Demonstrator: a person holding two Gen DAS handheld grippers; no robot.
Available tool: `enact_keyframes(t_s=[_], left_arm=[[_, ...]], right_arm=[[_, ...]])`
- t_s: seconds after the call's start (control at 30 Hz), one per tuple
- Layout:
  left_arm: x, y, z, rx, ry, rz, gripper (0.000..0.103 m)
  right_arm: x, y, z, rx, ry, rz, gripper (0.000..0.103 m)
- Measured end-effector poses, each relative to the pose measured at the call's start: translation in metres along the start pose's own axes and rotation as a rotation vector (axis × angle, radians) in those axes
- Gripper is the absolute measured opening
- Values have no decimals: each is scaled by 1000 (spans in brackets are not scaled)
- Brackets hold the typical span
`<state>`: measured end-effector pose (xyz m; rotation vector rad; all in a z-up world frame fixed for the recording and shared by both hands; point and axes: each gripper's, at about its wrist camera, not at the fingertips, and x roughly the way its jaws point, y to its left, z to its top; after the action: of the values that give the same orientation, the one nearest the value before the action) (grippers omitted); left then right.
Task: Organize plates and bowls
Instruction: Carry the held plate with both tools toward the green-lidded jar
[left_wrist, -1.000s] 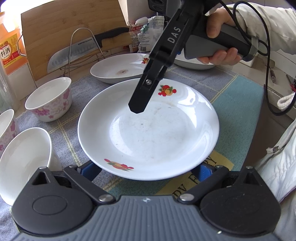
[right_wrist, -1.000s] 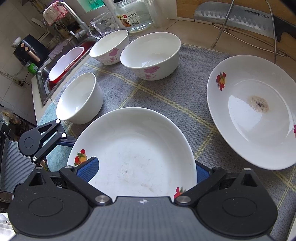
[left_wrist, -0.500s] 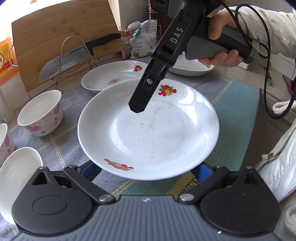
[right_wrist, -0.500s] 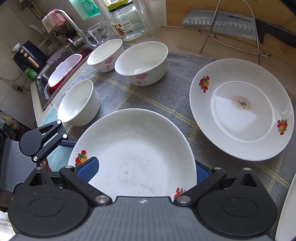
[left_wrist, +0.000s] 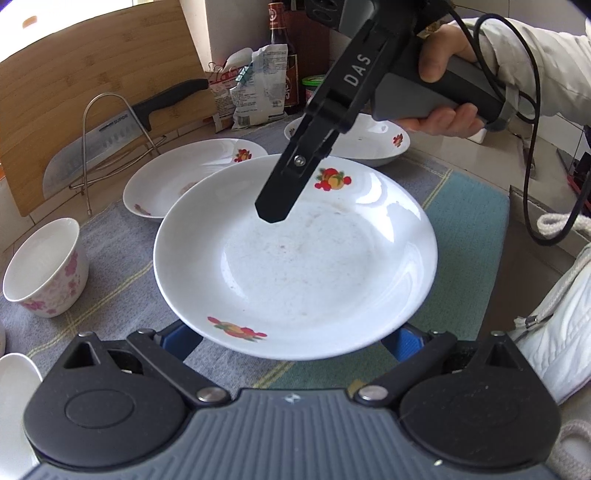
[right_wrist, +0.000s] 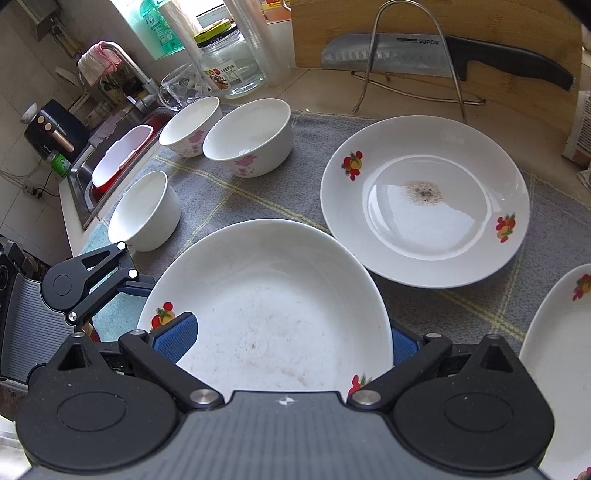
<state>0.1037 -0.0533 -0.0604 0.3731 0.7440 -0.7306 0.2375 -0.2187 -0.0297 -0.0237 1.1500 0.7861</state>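
Plate (left_wrist: 295, 258) (fruit-printed) between both grippers' jaws: left gripper (left_wrist: 291, 338), right gripper (right_wrist: 291, 339).

Held plate (left_wrist: 295, 258): glazed white ceramic, glossy, printed fruit motifs; centre dulled by faint reddish smears. Far plate (right_wrist: 424, 199): same gloss, dark speckled residue at centre. Bowls (right_wrist: 247, 138): smooth glazed ceramic, pink floral print. Mat (right_wrist: 258, 195): grey woven cloth, matt, yellow lines. Cutting board (left_wrist: 92, 99): pale wood grain. Knife (right_wrist: 384, 55): brushed metal blade, black handle. Rack (right_wrist: 406, 55): shiny wire. Jar (right_wrist: 232, 62): clear glass.
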Motion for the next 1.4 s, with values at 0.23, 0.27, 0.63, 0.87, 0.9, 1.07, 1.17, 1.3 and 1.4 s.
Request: enact_keyframes(t_s=[0.23, 0.27, 0.63, 0.87, 0.9, 1.07, 1.17, 1.3, 1.4], left_arm=[[18, -17, 22, 19, -4, -22, 101], [21, -19, 26, 21, -4, -26, 101], [49, -42, 63, 41, -8, -52, 101], [66, -52, 81, 56, 1, -57, 101], [68, -53, 83, 60, 2, -57, 101], [81, -56, 96, 75, 5, -65, 101], [91, -57, 105, 86, 5, -71, 101], [102, -58, 114, 95, 5, -82, 101], [110, -58, 120, 98, 6, -89, 101]], right_arm=[[-21, -25, -12, 25, -18, -17, 103], [-25, -30, -14, 29, -21, -20, 103], [-62, -74, -31, 59, -54, -37, 103], [-74, -98, -38, 72, -67, -39, 103], [-76, -101, -39, 75, -70, -38, 103], [-86, -120, -44, 91, -84, -47, 103], [-91, -130, -45, 99, -89, -58, 103], [-96, -143, -47, 114, -99, -70, 103], [-99, -153, -49, 123, -106, -81, 103]])
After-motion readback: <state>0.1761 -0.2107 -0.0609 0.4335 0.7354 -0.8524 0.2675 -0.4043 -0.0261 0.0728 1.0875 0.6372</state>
